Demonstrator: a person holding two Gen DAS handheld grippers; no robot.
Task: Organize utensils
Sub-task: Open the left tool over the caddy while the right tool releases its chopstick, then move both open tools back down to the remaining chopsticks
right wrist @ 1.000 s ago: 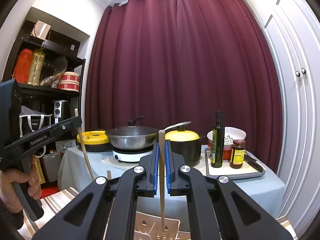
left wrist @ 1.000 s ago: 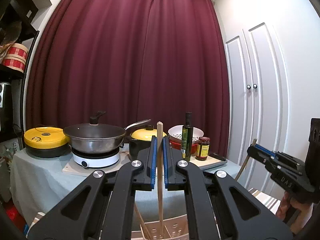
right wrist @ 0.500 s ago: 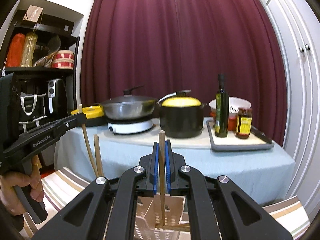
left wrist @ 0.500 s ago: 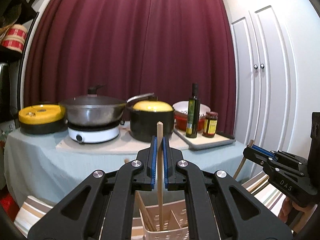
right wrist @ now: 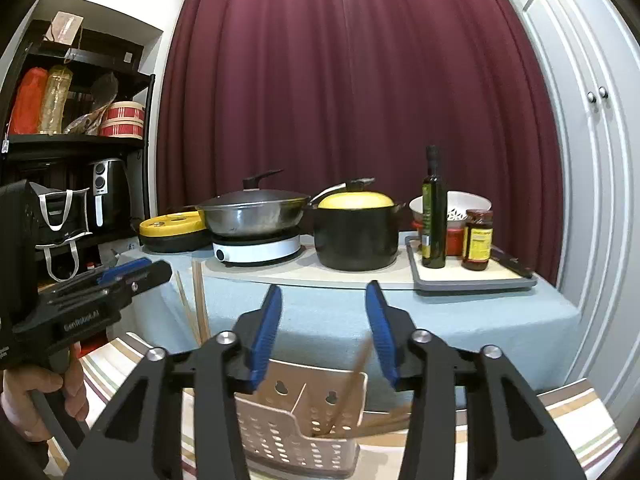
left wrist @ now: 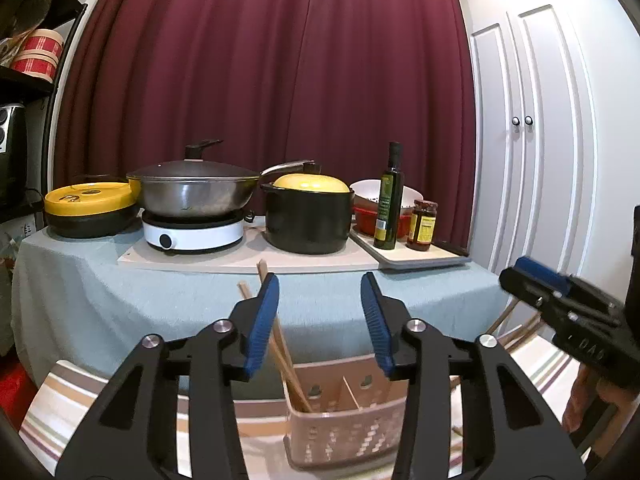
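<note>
A pale perforated utensil basket [left wrist: 344,420] with dividers stands on a striped cloth just below both grippers. My left gripper [left wrist: 320,320] is open above it, with nothing between its blue pads. Two wooden chopsticks [left wrist: 280,340] lean left out of the basket's left compartment. My right gripper [right wrist: 324,328] is open too, over the same basket [right wrist: 296,428]. A blurred chopstick [right wrist: 352,384] tilts in the right compartment, and more sticks [right wrist: 384,424] lie low across the basket's right side. Each gripper shows in the other's view: right [left wrist: 560,308], left [right wrist: 100,292].
Behind the basket stands a table with a blue-grey cloth [left wrist: 160,292]. On it are a wok on a white hob [left wrist: 192,236], a black pot with a yellow lid [left wrist: 308,220], an oil bottle [left wrist: 390,200] and a jar [left wrist: 422,226]. A dark shelf [right wrist: 76,140] is on the left, white cupboard doors [left wrist: 532,160] on the right.
Both grippers came down toward the basket, each shut on an upright chopstick, then opened. The chopsticks dropped into the basket; the right one is still tipping over.
</note>
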